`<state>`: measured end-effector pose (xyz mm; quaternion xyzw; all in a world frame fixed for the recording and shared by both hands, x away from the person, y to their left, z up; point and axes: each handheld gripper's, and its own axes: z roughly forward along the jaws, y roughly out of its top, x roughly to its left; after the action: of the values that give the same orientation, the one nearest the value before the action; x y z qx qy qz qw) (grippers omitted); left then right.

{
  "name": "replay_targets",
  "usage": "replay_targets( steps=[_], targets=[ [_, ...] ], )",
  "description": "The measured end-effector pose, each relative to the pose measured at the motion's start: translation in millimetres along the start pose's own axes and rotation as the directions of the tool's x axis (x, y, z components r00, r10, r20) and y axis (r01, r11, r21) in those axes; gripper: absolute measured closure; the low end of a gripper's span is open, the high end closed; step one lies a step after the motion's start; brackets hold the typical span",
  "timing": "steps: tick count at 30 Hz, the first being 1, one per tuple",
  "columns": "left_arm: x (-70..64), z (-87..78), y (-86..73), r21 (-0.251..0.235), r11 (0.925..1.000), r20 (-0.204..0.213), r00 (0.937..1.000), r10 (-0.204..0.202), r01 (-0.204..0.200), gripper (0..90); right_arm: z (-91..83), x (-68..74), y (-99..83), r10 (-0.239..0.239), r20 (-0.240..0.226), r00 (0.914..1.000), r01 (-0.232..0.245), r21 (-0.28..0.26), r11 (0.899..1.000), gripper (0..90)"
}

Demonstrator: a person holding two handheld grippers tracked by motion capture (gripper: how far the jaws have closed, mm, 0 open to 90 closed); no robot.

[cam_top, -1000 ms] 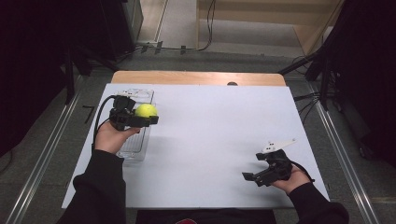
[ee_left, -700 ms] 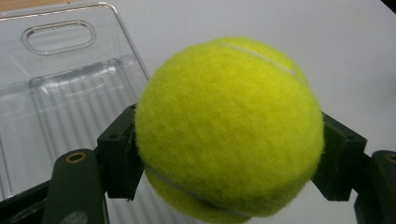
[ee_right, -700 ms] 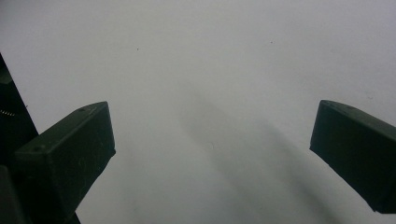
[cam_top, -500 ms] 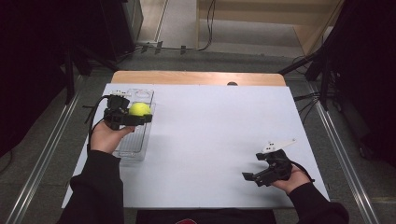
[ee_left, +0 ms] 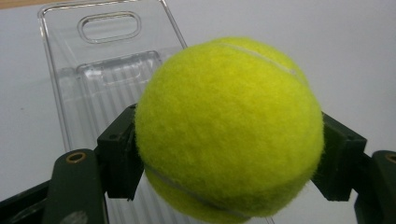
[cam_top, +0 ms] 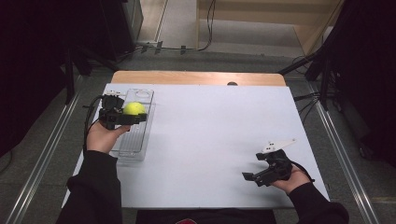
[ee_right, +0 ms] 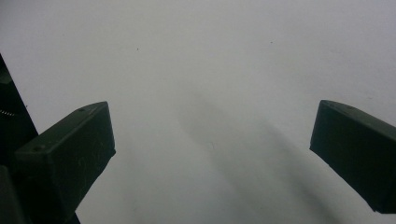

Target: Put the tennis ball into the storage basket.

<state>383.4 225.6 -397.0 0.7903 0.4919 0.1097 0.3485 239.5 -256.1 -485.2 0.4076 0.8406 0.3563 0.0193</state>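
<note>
- Left gripper (cam_top: 133,117) is clamping the ball (cam_top: 133,108) between its jaws, holding it above the tray (cam_top: 140,95).
- In the left gripper view, the tray (ee_left: 70,88) is lying ahead of and beneath the ball (ee_left: 229,126).
- Right gripper (cam_top: 256,177) is resting with its jaws spread, nothing between them, well apart on the table (cam_top: 210,126).
- Step, as judged: placing the ball into the tray.
- Next move is calling for lowering, then opening the jaws gently, since the ball may roll.

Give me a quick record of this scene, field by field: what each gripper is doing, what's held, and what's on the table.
left gripper: shut on the ball, above the tray
ball: yellow-green tennis ball, clamped between both fingers
tray: clear plastic, ribbed floor, handle slot at far end, at the table's left side
right gripper: open, holding nothing, low at the near right
table: white top
</note>
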Motion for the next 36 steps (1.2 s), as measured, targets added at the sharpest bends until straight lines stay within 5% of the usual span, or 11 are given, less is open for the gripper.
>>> replay_targets(
  steps=[36],
  targets=[
    [14.0, 12.2, -10.2, 0.036, 0.9984, -0.042, 0.9982, -0.043, 0.045, 25.5, 0.8, 0.4, 0.2, -0.001, 0.0, 1.0, 0.001, 0.004, 1.0, 0.0]
  ],
)
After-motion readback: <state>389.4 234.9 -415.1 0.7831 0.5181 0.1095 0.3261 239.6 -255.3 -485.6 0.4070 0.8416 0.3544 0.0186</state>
